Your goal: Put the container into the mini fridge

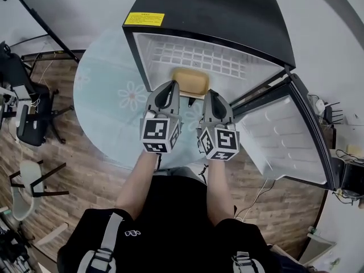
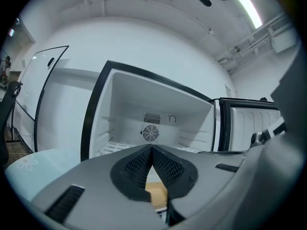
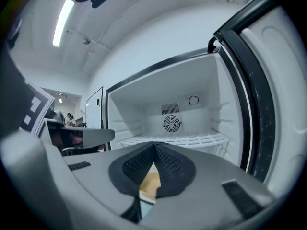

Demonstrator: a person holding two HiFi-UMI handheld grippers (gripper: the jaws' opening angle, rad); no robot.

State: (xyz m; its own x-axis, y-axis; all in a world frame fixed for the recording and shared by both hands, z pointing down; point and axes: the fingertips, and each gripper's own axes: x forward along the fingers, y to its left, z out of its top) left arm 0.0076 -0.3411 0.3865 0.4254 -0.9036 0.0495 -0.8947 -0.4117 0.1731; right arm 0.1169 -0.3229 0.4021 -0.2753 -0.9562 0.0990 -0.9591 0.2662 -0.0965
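L gripper (image 1: 167, 86): jaws pinched tog. on container (image 1: 190, 79) near rim | R gripper (image 1: 209, 93): same | container: just ahead of fingertips, over front of wire shelf (image 1: 227, 62) in mini fridge (image 1: 227, 16) | risk (est.): L/R release out of sync → container tilts, slides off shelf front.

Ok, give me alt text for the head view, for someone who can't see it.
Seen from above, a person's left gripper and right gripper each hold the near edge of a tan container at the mouth of an open mini fridge, its door swung right.
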